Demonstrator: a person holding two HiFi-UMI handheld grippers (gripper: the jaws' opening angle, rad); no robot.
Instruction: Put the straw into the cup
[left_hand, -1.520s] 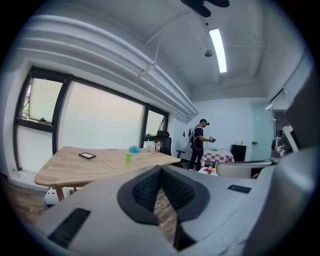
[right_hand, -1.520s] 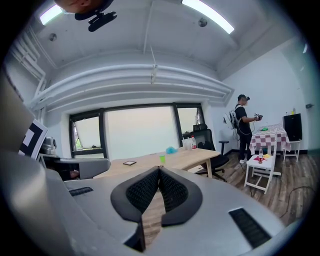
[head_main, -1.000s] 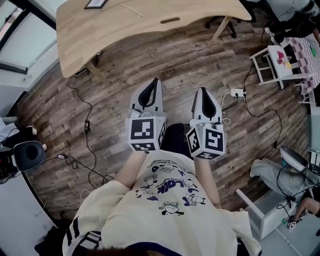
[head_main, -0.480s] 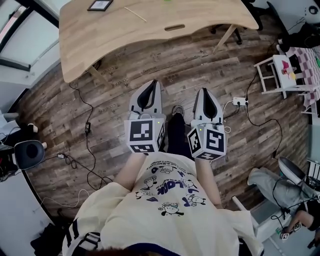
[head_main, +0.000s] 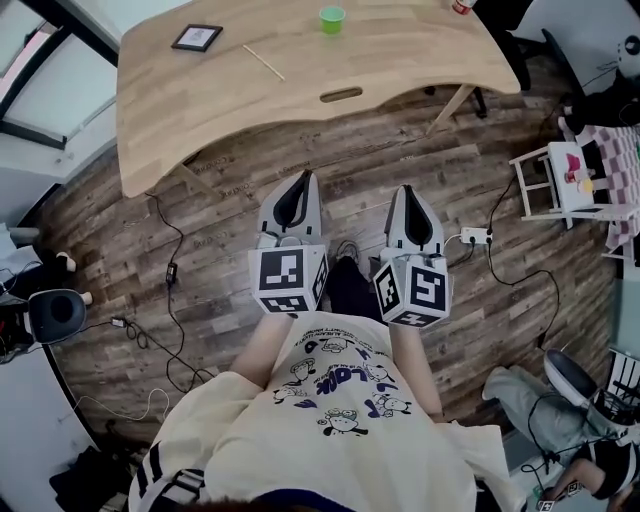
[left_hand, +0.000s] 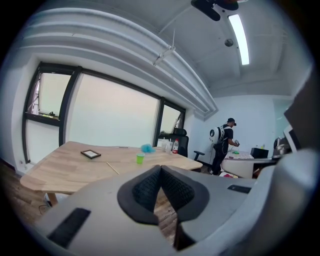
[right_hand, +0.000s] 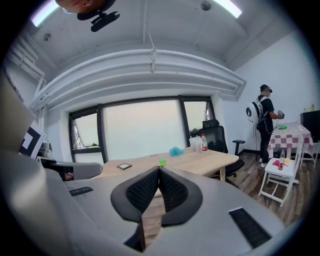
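The left gripper (head_main: 303, 182) is held low in front of the person's waist, jaws pressed together at the tips with nothing between them. The right gripper (head_main: 408, 192) sits just beside it in the same way, closed and empty. Both point forward over the wooden floor (head_main: 200, 230) and stand well short of the table (head_main: 420, 60). I take this for a carrying posture, hands tucked in and level while the person faces the work, not a reach for anything.

The straw (head_main: 264, 62) lies flat on the tabletop, a thin pale stick slanting across the middle of it, bare wood all round. The green cup (head_main: 332, 19) stands upright further back and to the right of it, well apart from the straw and near the far edge. A small dark picture frame (head_main: 196, 38) lies to the left of the straw.

From the left gripper view the straw (left_hand: 112, 168) and cup (left_hand: 140, 158) show just above the closed jaws, so the person is already roughly lined up with them. By my reckoning the task has not begun: one gripper must first open and close in on the table. A flat, thin straw will likely be fiddly to pinch off the wood.
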